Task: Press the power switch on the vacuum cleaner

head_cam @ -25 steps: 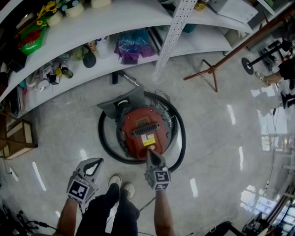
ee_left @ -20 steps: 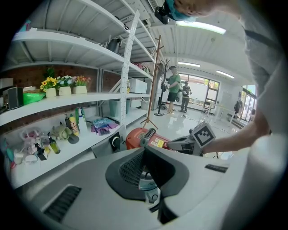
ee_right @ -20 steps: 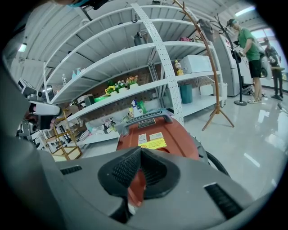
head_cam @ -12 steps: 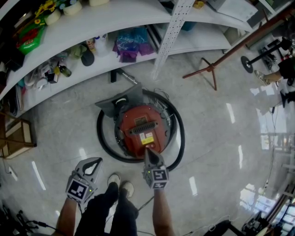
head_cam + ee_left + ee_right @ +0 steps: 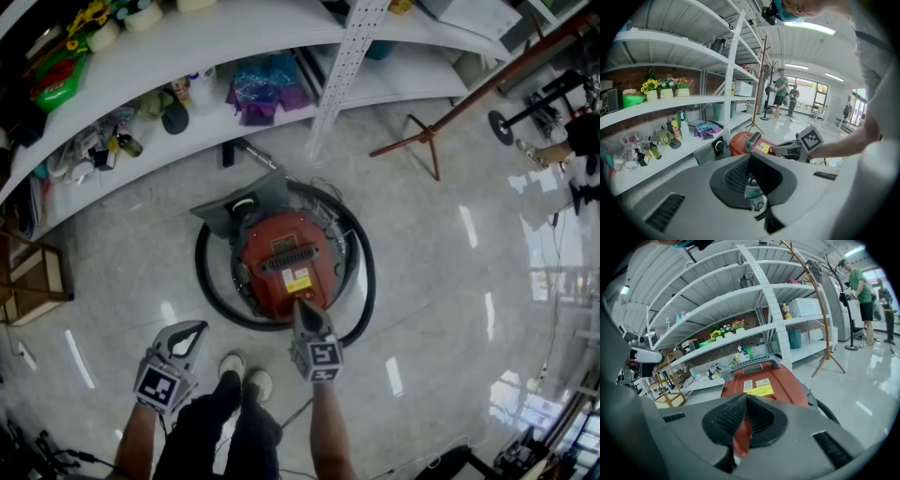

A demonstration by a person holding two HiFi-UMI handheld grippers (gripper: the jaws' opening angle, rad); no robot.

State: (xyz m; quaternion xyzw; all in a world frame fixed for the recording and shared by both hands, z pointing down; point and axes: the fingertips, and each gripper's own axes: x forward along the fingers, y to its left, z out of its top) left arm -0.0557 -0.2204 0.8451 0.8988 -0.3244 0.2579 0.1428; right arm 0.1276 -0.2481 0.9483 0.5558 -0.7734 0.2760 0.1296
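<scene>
On floor (image 5: 431,281) before my feet: red canister vacuum cleaner (image 5: 286,255), ringed by its hose (image 5: 369,272). Likely heavy, rigid shell; press, don't grip. Right tool (image 5: 303,307) closed, tip at near edge. Left tool (image 5: 200,327) closed, empty, apart.

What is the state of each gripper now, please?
Left gripper: shut, holding nothing.
Right gripper: shut, holding nothing, its tip over the red vacuum cleaner.

Overhead plus low — vacuum cleaner (image 5: 286,267) shared
</scene>
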